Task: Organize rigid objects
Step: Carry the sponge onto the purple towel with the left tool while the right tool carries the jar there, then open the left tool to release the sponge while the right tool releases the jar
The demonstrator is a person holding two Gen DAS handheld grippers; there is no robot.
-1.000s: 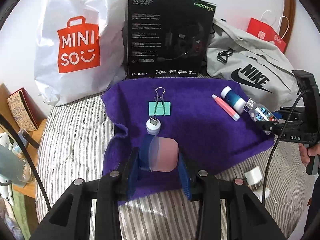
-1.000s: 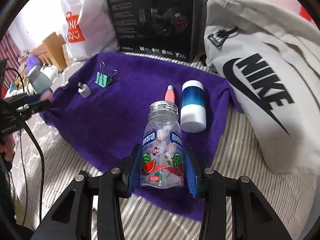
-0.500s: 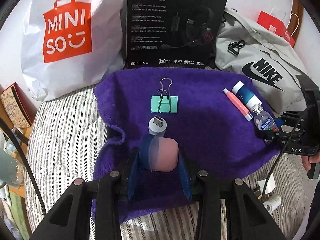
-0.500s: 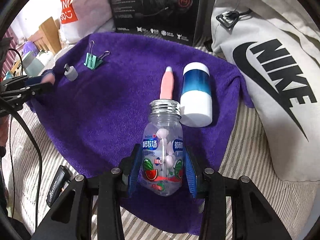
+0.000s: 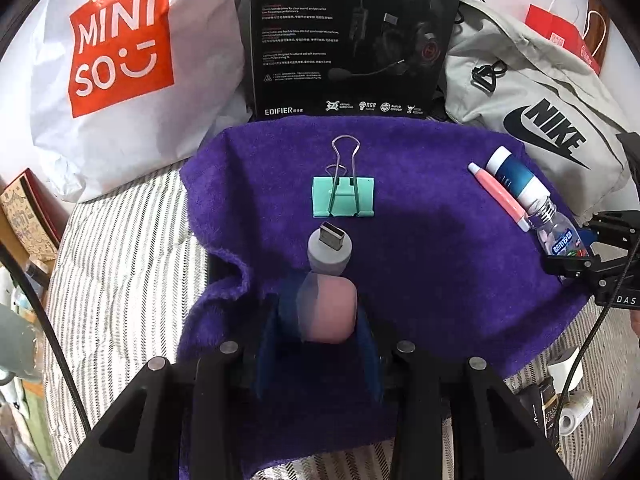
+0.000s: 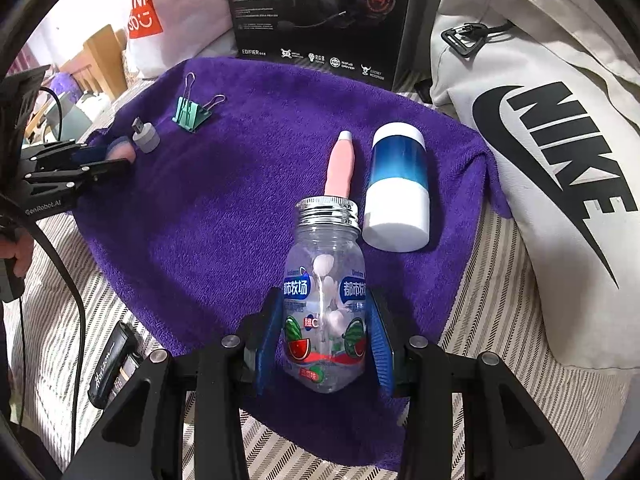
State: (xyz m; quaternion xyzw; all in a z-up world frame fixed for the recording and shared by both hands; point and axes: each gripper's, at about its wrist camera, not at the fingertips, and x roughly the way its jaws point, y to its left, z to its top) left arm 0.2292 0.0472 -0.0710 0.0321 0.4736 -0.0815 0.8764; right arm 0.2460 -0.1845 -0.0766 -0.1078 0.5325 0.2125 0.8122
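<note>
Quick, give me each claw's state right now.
Left claw: shut on the pink-and-blue object.
Right claw: shut on the clear candy bottle.

The right gripper [image 6: 322, 340] grips a clear candy bottle [image 6: 324, 300] near the towel's [image 6: 240, 200] front edge; its metal neck points away and touches the pink pen [image 6: 341, 164]. A blue-white cylinder [image 6: 398, 188] lies just beside the pen toward the towel's right edge. Near the left edge, the left gripper [image 6: 112, 160] holds a pink item [image 6: 126, 153] touching a grey USB plug [image 6: 145, 137], with a green clip [image 6: 191, 114] beyond.
</note>
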